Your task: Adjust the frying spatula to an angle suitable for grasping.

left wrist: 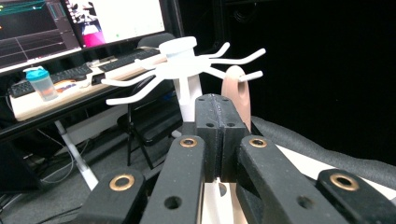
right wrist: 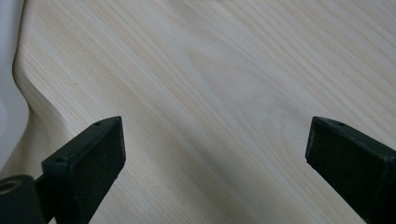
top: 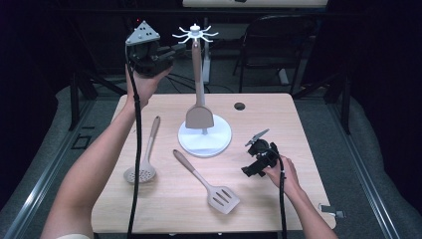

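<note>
The left gripper (top: 171, 51) has its jaws closed together, empty, just beside the spatula (top: 199, 99) hanging from the white rack (top: 195, 34). The right gripper (top: 251, 167) rests on the counter (top: 278, 119), jaws wide apart, holding nothing.

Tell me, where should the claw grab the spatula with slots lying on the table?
Grab the slotted spatula by its long thin handle, near the middle, coming straight down from above. It lies flat with bare table on both sides, and the wide blade is harder to pinch.
</note>
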### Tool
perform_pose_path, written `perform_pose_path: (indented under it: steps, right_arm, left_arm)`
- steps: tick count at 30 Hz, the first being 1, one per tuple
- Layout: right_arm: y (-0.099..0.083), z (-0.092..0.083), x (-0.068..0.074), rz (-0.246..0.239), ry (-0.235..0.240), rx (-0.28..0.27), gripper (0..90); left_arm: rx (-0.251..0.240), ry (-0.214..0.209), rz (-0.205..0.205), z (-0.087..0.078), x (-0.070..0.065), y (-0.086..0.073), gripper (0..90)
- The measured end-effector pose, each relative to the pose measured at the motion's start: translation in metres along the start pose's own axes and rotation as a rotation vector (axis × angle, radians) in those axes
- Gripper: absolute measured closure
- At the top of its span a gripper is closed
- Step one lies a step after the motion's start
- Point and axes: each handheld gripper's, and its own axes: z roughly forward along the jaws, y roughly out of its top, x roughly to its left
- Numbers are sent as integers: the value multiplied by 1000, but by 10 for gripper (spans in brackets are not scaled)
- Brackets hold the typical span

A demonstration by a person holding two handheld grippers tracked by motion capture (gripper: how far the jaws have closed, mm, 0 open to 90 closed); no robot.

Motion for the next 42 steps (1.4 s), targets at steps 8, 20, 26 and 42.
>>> perform_pose_path:
  steps: [8,20,26,42]
  right_arm:
    - [0,0,0,-2,-1,-1,46]
    - [0,-1,-1,-2,0,1,47]
    - [0,0,0,4,8,-3,59]
    - [0,-1,0,0,3,1,59]
  left_arm:
    - [5,12,-8,1,5,0,900]
    - [9,34,-26,3,13,0,900]
    - [17,42,-24,3,16,1,900]
    - [30,41,-39,-16,17,-24,900]
